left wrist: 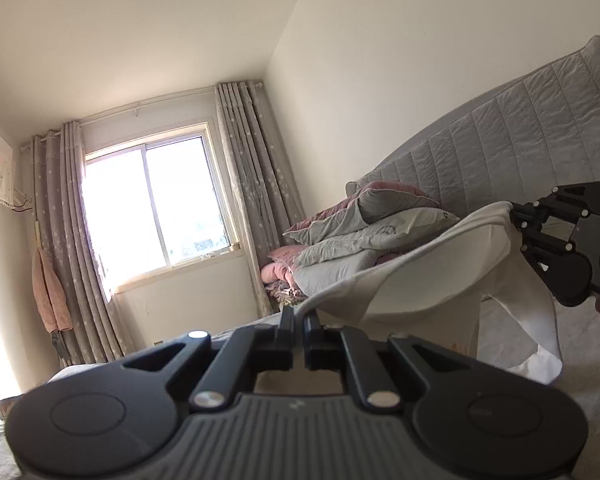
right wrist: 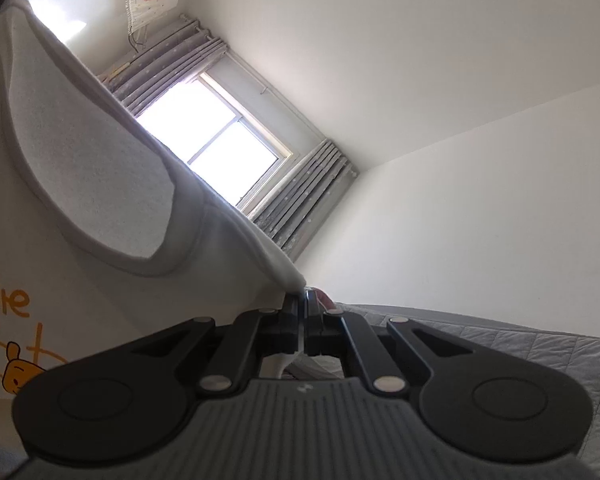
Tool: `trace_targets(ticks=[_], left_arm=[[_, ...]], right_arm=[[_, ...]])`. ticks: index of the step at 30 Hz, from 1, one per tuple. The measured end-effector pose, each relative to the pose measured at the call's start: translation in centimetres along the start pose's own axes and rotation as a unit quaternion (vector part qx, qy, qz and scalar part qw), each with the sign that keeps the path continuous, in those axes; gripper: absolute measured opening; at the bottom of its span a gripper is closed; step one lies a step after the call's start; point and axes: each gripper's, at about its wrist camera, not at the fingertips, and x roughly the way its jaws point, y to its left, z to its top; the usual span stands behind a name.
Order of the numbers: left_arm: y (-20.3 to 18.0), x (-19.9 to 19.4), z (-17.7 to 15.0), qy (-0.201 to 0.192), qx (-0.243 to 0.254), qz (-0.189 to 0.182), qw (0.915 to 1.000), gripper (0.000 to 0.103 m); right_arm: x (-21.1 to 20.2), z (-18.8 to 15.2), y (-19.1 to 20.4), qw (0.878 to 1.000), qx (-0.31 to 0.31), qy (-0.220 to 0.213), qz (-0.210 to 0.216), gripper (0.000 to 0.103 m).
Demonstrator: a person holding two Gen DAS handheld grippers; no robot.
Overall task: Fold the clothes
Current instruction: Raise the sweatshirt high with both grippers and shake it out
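Nearest each lens, left gripper [left wrist: 299, 318] and right gripper [right wrist: 303, 312] each pinch a shoulder edge of the white T-shirt [left wrist: 428, 276], which hangs stretched between them above the bed [left wrist: 540, 392]. Beyond: stacked pillows [left wrist: 364, 232], quilted headboard [left wrist: 500, 136], window [left wrist: 156, 204]. Risk, judged: thin edge grips; uneven pull could slip one corner free.

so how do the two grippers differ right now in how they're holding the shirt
The left gripper points about level toward the window and pinches the white shirt at one shoulder edge. The right gripper tilts upward, its view rolled toward the ceiling, and pinches the opposite shoulder edge. Both are shut on the shirt, which hangs between them above the bed.
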Motion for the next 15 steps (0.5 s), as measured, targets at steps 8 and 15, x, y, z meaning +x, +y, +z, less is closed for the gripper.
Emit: trace_targets(ticks=[8,15], left_arm=[[1.4,-4.5,8.0,-0.086,0.006,0.045,0.9952,0.004],[1.5,-6.3,14.9,-0.178,0.023,0.107,0.9778,0.004]], right_arm=[[-0.8,5.2,-3.2,0.987,-0.008,-0.12,-0.107,0.0],[0.1,10.9,-7.3,0.96,0.001,-0.21,-0.185,0.0]])
